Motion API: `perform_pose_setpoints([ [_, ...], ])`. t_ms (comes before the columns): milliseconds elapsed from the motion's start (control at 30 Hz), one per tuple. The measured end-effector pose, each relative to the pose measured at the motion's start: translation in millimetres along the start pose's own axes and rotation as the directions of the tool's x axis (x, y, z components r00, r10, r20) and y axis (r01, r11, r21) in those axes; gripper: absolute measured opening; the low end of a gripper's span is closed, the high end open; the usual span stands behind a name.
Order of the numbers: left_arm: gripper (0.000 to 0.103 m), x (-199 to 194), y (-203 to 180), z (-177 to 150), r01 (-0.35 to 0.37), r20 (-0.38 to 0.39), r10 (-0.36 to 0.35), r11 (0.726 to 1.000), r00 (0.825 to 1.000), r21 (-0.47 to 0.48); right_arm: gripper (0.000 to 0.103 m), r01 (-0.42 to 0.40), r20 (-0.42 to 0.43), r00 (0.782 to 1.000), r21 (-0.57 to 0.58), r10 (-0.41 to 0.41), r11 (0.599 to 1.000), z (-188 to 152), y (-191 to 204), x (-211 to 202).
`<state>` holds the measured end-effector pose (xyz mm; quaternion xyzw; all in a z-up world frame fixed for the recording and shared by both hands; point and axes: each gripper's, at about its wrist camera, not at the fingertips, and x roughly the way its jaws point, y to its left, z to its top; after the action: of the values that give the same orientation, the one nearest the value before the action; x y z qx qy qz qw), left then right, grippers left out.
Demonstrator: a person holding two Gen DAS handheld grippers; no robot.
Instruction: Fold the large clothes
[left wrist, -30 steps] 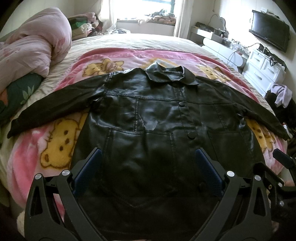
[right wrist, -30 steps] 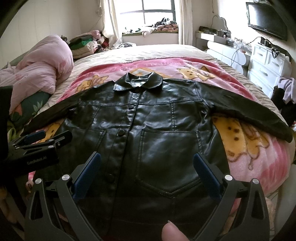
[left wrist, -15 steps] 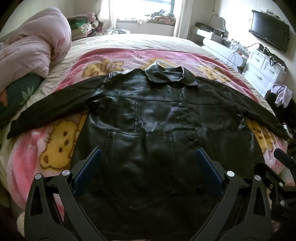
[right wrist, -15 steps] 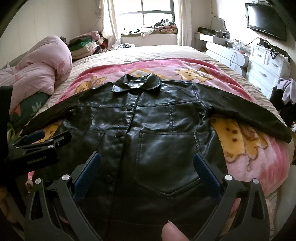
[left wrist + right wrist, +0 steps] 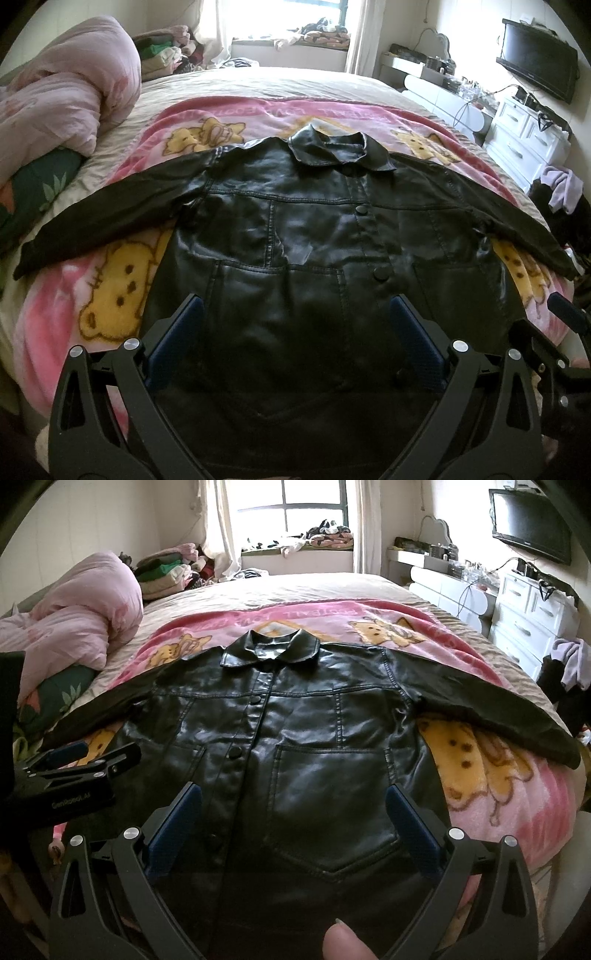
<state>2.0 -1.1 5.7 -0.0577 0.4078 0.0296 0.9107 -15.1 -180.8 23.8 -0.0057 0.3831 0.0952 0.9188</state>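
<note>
A black leather jacket (image 5: 303, 236) lies flat and front up on a pink cartoon blanket (image 5: 110, 295), collar away from me, both sleeves spread out to the sides. It also shows in the right wrist view (image 5: 317, 746). My left gripper (image 5: 295, 332) is open and empty, above the jacket's lower left half. My right gripper (image 5: 293, 812) is open and empty, above the lower right half near the chest pocket (image 5: 332, 797). Each gripper shows at the edge of the other's view.
A pink duvet (image 5: 62, 92) is piled at the bed's left. Folded clothes (image 5: 166, 572) lie near the window. White drawers (image 5: 532, 620) and a wall TV (image 5: 528, 520) stand to the right. Dark clothes (image 5: 565, 206) hang by the bed's right edge.
The right gripper has drawn back and risen a little, so the jacket looks slightly farther. The left gripper has hardly moved. Both stay open.
</note>
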Motion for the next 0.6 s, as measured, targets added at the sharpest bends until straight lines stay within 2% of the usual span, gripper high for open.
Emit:
perform_pose_setpoints([
  [267,0.094,14,-8,12,0.009,-0.014,-0.009,1.0,1.0,0.004,0.099,0.006,0.005,1.0,0.02,-0.006,1.0,13,-8,7],
  [600,0.094,35,-16,33,0.013,-0.046,-0.012,1.0,0.999,0.006,0.099,0.057,0.006,0.998,0.061,-0.058,0.996,38,-35,25],
])
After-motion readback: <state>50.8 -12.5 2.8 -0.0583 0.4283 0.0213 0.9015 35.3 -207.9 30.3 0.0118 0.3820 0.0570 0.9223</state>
